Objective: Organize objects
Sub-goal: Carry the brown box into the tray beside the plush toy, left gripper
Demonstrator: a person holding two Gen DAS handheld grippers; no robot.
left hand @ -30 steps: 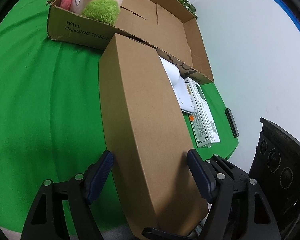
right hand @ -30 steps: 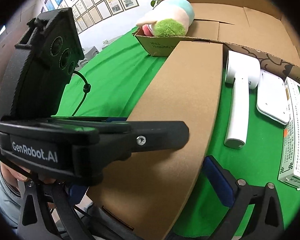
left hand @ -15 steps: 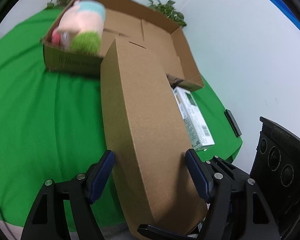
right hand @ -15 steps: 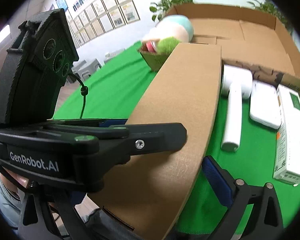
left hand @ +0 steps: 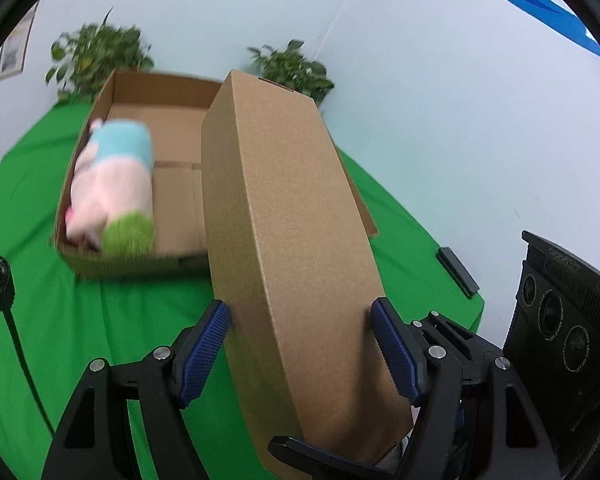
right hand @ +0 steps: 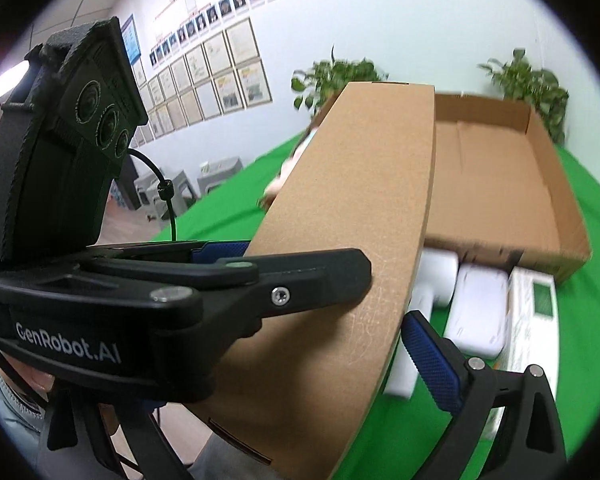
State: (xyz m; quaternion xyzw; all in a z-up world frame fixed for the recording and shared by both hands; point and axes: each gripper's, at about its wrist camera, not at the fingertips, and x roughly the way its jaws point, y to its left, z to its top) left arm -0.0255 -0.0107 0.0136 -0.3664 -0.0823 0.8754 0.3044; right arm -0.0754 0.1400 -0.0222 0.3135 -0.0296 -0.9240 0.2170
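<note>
A long closed brown cardboard box (left hand: 292, 248) is held in the air, its far end tilted up over the green table. My left gripper (left hand: 300, 348) is shut on its near end, blue pads against both sides. My right gripper (right hand: 300, 364) is also shut on the long box (right hand: 340, 280); only its right blue pad (right hand: 430, 358) shows, the left finger is hidden behind the left gripper's body. An open flat cardboard tray (left hand: 160, 128) lies beyond, holding a pink, blue and green plush toy (left hand: 112, 184). The tray also shows in the right wrist view (right hand: 500, 184).
Right of the long box on the green cloth (right hand: 420, 432) lie a white handheld device (right hand: 424, 320), a white flat pad (right hand: 478, 312) and a white-green carton (right hand: 534, 320). A small black object (left hand: 458, 272) lies near the table's right edge. Plants (left hand: 100, 52) stand by the wall.
Both grippers have lifted the long box and tipped its far end upward. The open tray and plush now sit lower in view, seen from higher up.
</note>
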